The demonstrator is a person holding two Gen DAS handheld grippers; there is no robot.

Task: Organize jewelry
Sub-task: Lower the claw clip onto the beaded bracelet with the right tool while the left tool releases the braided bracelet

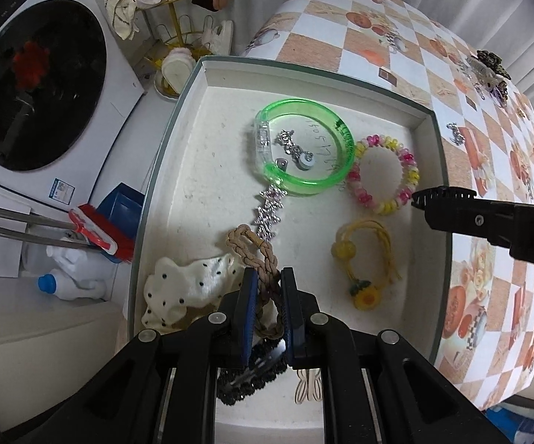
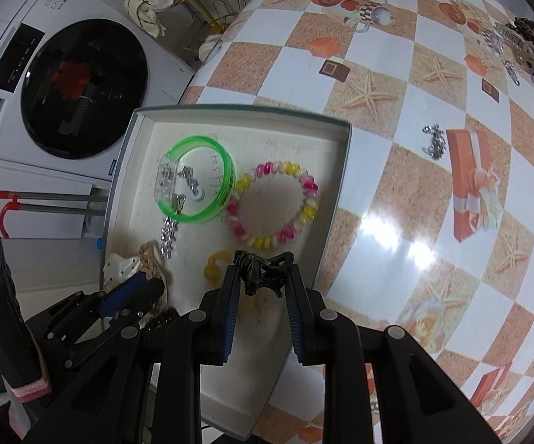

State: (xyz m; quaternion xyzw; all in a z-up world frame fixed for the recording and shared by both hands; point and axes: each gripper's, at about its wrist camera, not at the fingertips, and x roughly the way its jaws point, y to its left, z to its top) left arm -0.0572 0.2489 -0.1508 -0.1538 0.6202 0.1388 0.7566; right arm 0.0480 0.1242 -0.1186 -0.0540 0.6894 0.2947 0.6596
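A braided brown bracelet (image 1: 263, 259) is pinched by the left gripper (image 1: 267, 296) at the tray's (image 1: 439, 185) six o'clock edge, a black hair claw (image 2: 263, 272) is clamped by the right gripper (image 2: 261, 277), and both are best lowered onto bare lining, away from the green bangle (image 1: 304, 148)

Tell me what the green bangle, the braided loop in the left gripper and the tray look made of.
Green bangle: translucent glossy plastic, likely acrylic; light passes through and its rim shines. Braided loop: tan plaited cord, matte, perhaps leather or faux leather; the weave shows, the fibre does not. Tray: seems cardboard, grey-green outside, with an off-white, slightly speckled matte lining.
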